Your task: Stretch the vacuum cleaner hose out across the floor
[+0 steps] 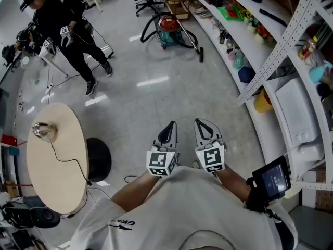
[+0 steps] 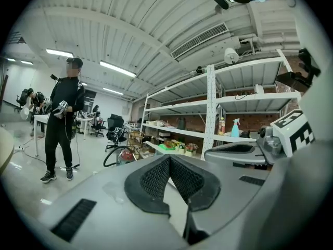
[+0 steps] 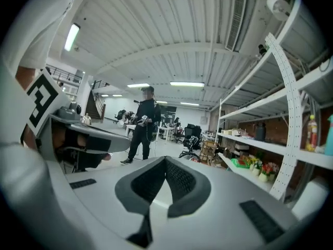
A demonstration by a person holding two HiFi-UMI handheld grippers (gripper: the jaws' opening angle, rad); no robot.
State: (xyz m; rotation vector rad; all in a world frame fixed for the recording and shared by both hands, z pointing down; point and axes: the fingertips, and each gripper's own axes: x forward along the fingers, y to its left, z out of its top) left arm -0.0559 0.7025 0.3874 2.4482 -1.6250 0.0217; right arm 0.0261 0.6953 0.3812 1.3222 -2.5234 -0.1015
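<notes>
item: left gripper point(image 1: 169, 127), right gripper point(image 1: 202, 125). both held side by side at the wearer's chest, well apart from the vacuum cleaner point(image 1: 168, 29), on the near side of it. in the left gripper view the ribbed pads of the left gripper point(image 2: 169, 159) meet at the tips with nothing between them; the right gripper point(image 3: 165, 161) is likewise closed and empty. the wearer's hands are hidden under the marker cubes.

item: vacuum cleaner, red and teal canister, standing on the grey floor point(image 1: 156, 98). its black hose point(image 1: 147, 26) lies in loops on either side of the canister, partly hidden behind it; a rigid tube runs from it to a floor head point(image 1: 201, 56). in the left gripper view only a loop of hose point(image 2: 110, 158) and a glimpse of the canister show, small and dim.

item: shelving point(image 1: 270, 51), right of the vacuum cleaner, cut off by the frame; bottles and boxes on it, labels too small to read.

item: person in black point(image 1: 67, 30), left of the vacuum cleaner, holding marked grippers.

item: round table point(image 1: 54, 160), well apart from the vacuum cleaner, near left; a shiny object with a cable on it, kind unclear.

writing: shirt print point(image 1: 120, 224), only "erk" legible. wrist screen point(image 1: 273, 180) unreadable.
</notes>
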